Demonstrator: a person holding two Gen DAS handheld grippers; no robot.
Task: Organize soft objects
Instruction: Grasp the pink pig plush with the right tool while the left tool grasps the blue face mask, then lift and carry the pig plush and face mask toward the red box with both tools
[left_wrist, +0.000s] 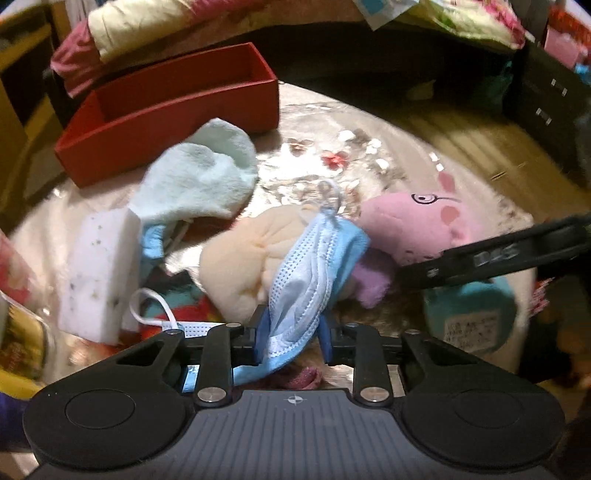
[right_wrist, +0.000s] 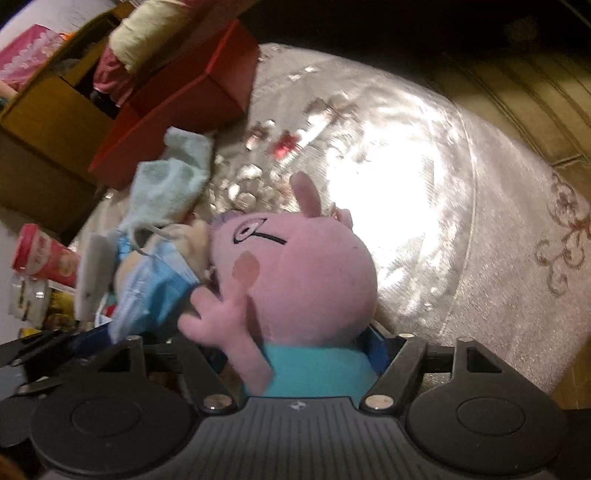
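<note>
While the long red cardboard box (left_wrist: 166, 107) sits empty, left gripper (left_wrist: 291, 334) clamps a blue pleated face mask (left_wrist: 306, 280); right gripper (right_wrist: 295, 365) grasps the pink plush pig (right_wrist: 295, 273); pale-green towel (left_wrist: 199, 177), white sponge block (left_wrist: 98, 273) unsorted on tabletop (left_wrist: 369, 155).

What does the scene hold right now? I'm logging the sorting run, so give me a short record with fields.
surface: round table with a shiny floral cover
container: red box, open, nothing visible inside, at the far left
left gripper: shut on blue face mask
right gripper: around pink pig plush at its teal body
loose items: mint towel, white sponge block, cream plush
not yet in box: all soft items seen
</note>
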